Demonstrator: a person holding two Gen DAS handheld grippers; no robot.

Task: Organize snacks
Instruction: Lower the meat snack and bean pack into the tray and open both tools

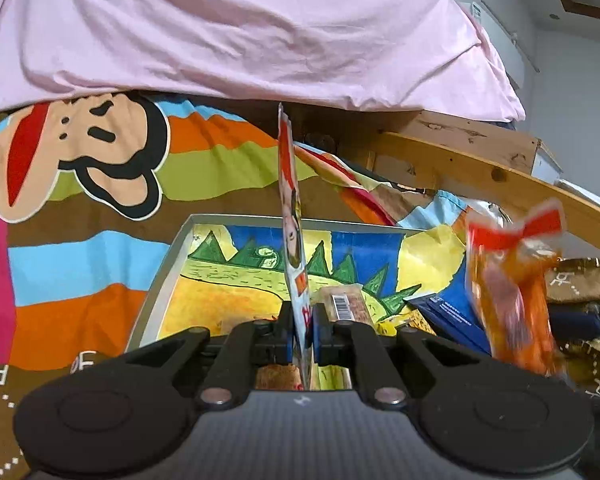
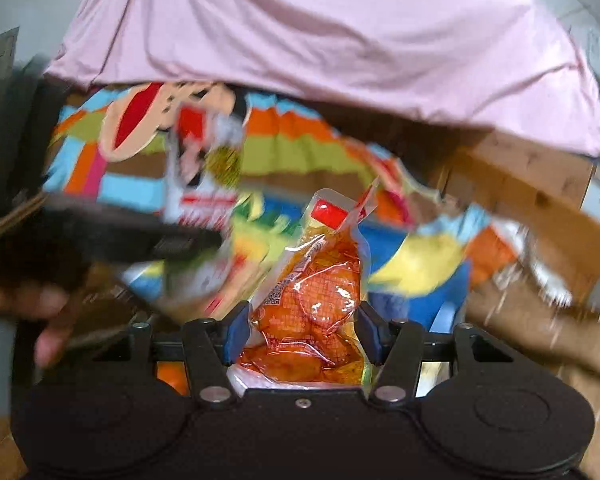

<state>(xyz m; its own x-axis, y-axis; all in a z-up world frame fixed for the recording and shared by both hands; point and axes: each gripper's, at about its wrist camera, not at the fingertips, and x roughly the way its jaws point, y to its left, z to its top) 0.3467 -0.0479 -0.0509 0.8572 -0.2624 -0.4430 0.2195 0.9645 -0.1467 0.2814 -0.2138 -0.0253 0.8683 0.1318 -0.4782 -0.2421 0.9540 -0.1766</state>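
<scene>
Both grippers hold snacks: left gripper [image 1: 302,330] pinches flat packet [image 1: 292,216], right gripper [image 2: 302,330] orange bag [image 2: 312,300].

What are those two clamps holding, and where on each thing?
Left hand-held gripper pinches a flat snack packet at its bottom edge; right straddles an orange pouch low down.

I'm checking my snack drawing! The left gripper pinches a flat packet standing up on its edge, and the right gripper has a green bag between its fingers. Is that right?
Almost. The bag in the right gripper is orange, not green, as the right wrist view shows. The left gripper does pinch a flat packet standing on edge.
</scene>
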